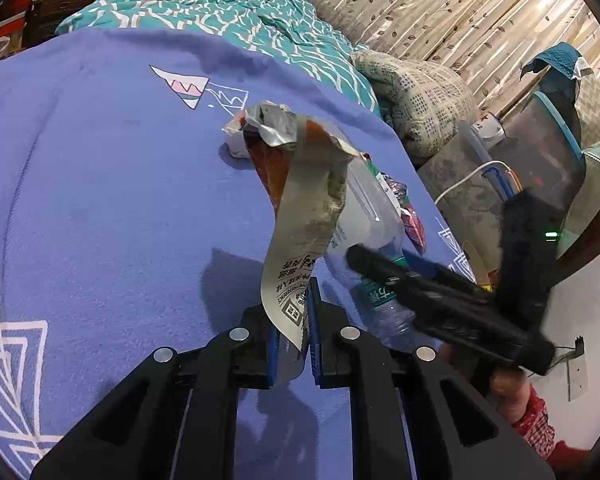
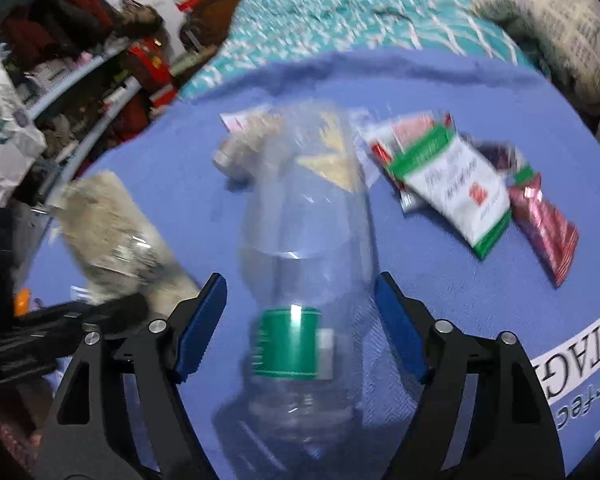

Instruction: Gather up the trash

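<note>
Left wrist view: the left gripper [image 1: 306,320] clamps the bottom edge of a torn, silver-lined wrapper [image 1: 300,208], which curls upward above the blue blanket [image 1: 100,200].

Right wrist view: the right gripper [image 2: 300,320] stands released, its blue pads either side of a clear plastic bottle [image 2: 300,260] with a green label, lying on the blanket beside snack packets [image 2: 456,188].

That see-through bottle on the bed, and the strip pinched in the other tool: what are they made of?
The bottle looks like thin clear plastic: you see the blue blanket through it, with glossy highlights and a green label band. The strip, clamped in the left gripper, seems a foil-lined plastic wrapper: silvery and creased inside, printed outside. I can't be certain.
</note>
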Motion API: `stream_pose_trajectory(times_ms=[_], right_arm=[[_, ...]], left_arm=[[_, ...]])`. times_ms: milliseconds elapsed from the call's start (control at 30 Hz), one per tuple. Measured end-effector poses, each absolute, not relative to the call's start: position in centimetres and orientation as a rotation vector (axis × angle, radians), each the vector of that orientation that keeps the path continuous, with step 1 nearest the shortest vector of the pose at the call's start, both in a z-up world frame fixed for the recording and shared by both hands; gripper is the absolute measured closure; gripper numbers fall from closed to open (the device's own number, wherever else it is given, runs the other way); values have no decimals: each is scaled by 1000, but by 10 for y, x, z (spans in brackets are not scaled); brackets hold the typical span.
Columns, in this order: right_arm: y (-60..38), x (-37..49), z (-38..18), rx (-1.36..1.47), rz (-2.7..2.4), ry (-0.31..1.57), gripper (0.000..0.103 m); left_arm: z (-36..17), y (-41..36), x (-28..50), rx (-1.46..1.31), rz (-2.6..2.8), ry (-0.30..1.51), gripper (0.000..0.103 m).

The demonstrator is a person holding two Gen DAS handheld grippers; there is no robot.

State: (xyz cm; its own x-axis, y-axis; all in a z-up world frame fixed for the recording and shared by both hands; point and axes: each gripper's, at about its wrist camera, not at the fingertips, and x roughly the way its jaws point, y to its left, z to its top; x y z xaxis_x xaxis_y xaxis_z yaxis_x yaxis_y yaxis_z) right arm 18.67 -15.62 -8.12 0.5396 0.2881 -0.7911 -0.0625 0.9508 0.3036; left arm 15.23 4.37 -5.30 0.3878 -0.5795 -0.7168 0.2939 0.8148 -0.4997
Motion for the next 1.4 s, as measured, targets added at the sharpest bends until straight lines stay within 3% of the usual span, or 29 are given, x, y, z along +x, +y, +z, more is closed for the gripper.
stream_pose_trajectory(times_ms=[33, 600, 800, 833, 867, 1000, 1033, 1300, 1367, 1400], right_arm=[[-157, 184, -81, 241, 208, 953, 40], [-224, 50, -52, 418, 226, 818, 42], [-257, 19, -44, 461, 173, 765, 46], [-260, 16, -43, 460, 166, 757, 55], [-263, 12, -43, 444, 155, 759, 97], [-259, 3, -59, 388, 190, 846, 97], [-257, -1, -62, 358, 176, 857, 93], [-277, -1, -58, 415, 194, 865, 89], [-291, 7, -60, 519, 203, 867, 68], [-297, 10, -62, 571, 195, 862, 31]], left_arm=[[-52, 43, 151, -303, -558, 1026, 92], [-16, 2, 96, -69, -496, 896, 92], [-13, -26, 86, -17, -519, 898, 92], [-13, -32, 84, -6, -526, 898, 92], [-12, -35, 83, 0, -530, 898, 92], [-14, -51, 78, 34, -549, 901, 92], [-15, -52, 78, 39, -552, 904, 92], [-30, -63, 81, 31, -576, 961, 92], [-32, -63, 82, 24, -586, 967, 92], [-32, -63, 81, 25, -588, 967, 92]])
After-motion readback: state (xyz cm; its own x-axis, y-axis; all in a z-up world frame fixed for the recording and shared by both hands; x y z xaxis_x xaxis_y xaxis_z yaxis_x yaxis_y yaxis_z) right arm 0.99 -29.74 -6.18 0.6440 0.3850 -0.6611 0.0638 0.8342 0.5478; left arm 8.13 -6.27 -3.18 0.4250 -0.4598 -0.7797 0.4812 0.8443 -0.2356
